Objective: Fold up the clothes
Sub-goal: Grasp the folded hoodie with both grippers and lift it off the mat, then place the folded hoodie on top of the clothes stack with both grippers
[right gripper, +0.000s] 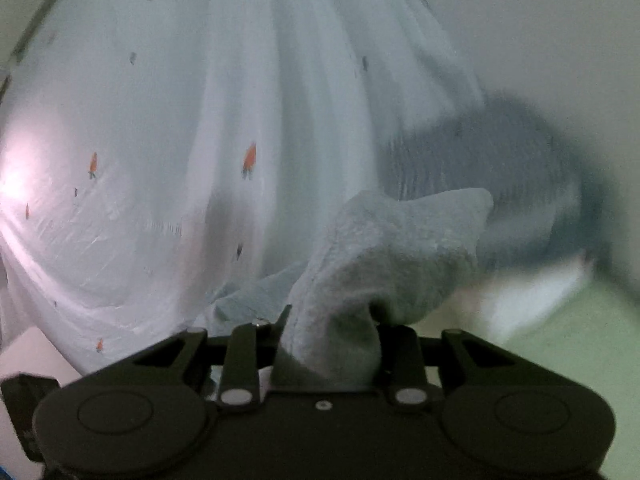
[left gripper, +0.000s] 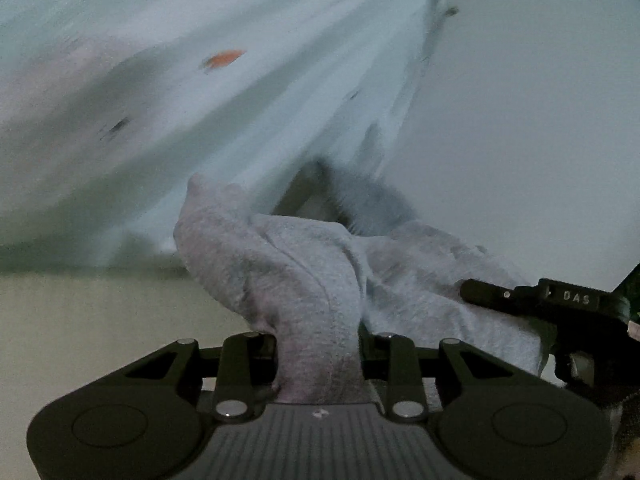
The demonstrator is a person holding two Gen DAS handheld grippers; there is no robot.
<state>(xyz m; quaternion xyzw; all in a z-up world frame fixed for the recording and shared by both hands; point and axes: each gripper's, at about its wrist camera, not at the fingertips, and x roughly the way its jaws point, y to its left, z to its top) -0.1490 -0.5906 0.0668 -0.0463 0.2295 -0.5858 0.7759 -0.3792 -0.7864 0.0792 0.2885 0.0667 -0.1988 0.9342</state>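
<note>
the grey fleece garment (left gripper: 320,280) hangs in the air between both tools, bunched and twisted rather than squared up, with a darker grey ribbed part (right gripper: 480,168), possibly a cuff or hem, trailing off blurred beyond it. no flat fold shows anywhere, so as far as these views settle it the folding is mid-way at best: the cloth is lifted and gathered, and laying it out and creasing it appears to remain

the left gripper (left gripper: 318,344) is closed tight on a thick wad of the fleece, which rises straight out from between its fingers and flops over to the right. the right gripper (right gripper: 330,344) is likewise clamped on a fleece corner that stands up and fans out just above its fingers. in the left view the right tool's black finger lies against the same cloth at the right edge, so the two grips are near each other

behind hangs a pale sheer curtain (right gripper: 180,120) with small orange motifs, and a greenish surface (right gripper: 560,340) lies below
</note>
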